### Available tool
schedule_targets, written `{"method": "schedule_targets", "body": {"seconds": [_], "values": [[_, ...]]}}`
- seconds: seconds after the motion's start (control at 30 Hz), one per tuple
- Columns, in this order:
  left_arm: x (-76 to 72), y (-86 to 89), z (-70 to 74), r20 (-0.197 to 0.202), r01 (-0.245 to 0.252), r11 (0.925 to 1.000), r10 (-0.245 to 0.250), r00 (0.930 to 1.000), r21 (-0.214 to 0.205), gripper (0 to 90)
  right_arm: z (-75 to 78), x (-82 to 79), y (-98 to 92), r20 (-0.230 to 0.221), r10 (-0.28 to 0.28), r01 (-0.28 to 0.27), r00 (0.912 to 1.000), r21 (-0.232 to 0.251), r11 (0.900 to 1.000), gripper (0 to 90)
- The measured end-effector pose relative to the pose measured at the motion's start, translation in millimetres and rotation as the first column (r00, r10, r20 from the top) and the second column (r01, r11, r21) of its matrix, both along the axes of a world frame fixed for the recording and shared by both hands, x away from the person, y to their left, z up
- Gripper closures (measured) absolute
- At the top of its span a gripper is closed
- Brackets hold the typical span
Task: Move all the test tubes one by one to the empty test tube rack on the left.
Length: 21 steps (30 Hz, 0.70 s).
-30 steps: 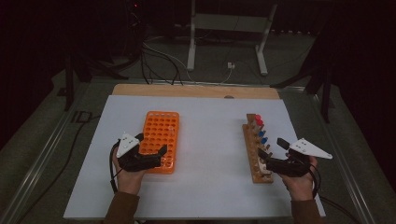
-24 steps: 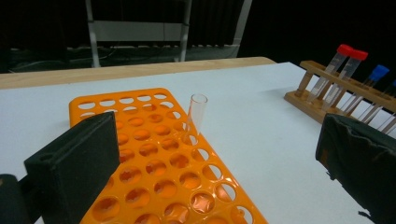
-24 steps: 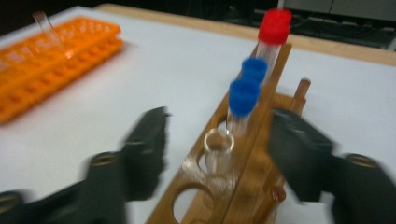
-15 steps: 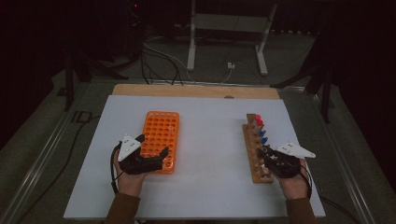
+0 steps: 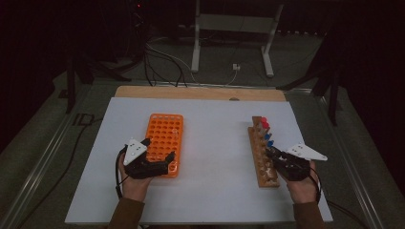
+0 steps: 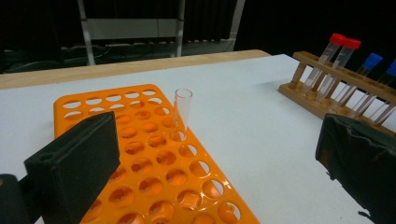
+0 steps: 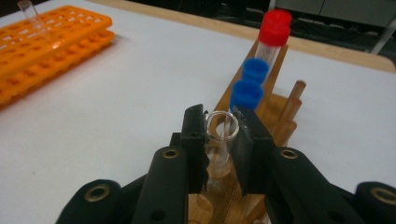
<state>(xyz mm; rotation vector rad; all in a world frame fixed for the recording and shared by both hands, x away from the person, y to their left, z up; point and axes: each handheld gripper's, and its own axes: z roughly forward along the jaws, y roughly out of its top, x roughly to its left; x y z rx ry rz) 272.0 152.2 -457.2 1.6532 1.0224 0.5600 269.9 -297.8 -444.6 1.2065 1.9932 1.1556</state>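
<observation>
Glass uncapped tube [image 7: 221, 133] now pinched by just-closed right gripper [image 7: 220, 140] in wooden rack [image 7: 275, 116], ready to lift toward orange rack [image 6: 149, 158]; left gripper [image 6: 210, 158] spread beside it.

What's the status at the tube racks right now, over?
Right gripper just closed on uncapped glass tube in wooden rack. Left gripper open at orange rack. Capped tubes close behind.
</observation>
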Motion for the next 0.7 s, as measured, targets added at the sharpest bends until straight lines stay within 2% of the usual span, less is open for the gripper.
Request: {"method": "schedule_targets", "body": {"seconds": [0.13,0.47,0.53,0.7], "values": [[0.2,-3.5,0.1,0.006,0.009,1.0,-0.009,0.9999,-0.003,0.6,10.0,-2.3,-0.5,0.017,0.006,-0.006,0.9998,0.003,1.0,76.5],[0.7,-21.9,8.9,0.046,0.055,0.9981,-0.056,0.9974,0.028,0.6,41.0,-8.6,0.8,0.086,0.025,-0.024,0.996,-0.007,0.9997,76.6],[2.0,-26.8,11.3,0.048,0.066,0.9977,-0.067,0.9966,0.014,0.6,44.6,-9.4,2.6,0.093,0.032,-0.032,0.9951,0.004,0.9995,76.6],[4.9,-45.0,20.0,0.045,0.106,0.9941,-0.107,0.9932,0.022,0.6,46.8,-10.1,12.3,0.092,0.068,-0.07,0.9934,0.018,0.9974,76.6]]}}
